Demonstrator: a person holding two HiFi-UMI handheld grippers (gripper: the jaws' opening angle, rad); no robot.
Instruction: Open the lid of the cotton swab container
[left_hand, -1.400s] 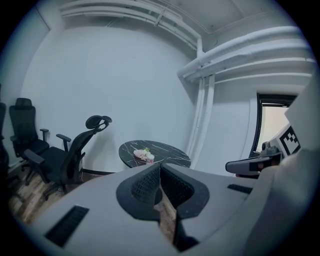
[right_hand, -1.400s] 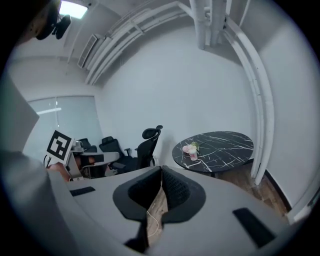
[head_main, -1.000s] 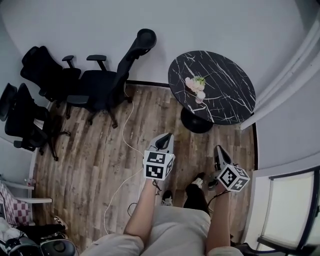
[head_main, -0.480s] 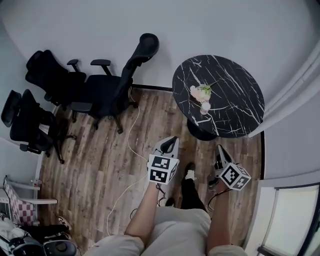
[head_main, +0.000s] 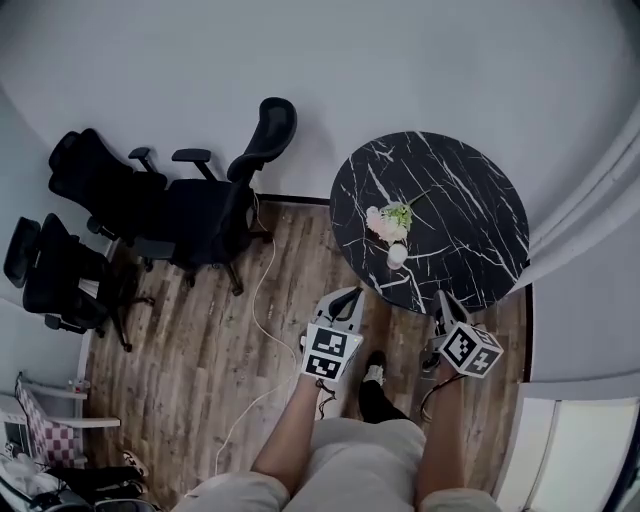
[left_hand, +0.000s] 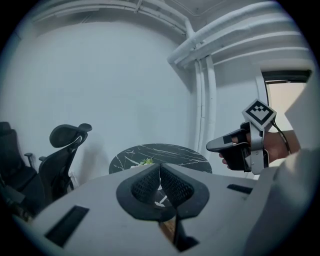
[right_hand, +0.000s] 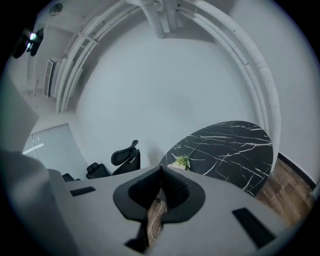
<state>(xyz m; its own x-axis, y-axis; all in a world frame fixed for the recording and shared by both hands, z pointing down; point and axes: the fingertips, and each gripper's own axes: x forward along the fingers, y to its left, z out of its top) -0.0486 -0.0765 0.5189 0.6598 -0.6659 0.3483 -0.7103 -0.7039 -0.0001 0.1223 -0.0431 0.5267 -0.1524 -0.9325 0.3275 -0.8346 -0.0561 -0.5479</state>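
**Both jaws closed and empty, short of the table**

My left gripper (left_hand: 160, 171) and right gripper (right_hand: 161, 174) hang over the wood floor (head_main: 200, 340), jaws pressed together on nothing. Both face the round black marble table (head_main: 470, 215). A small white item (head_main: 397, 257) stands beside flowers (head_main: 388, 218) toward its near edge. I cannot tell whether that is the swab container.

Round black table (head_main: 470, 210) — closer now, lower in view.
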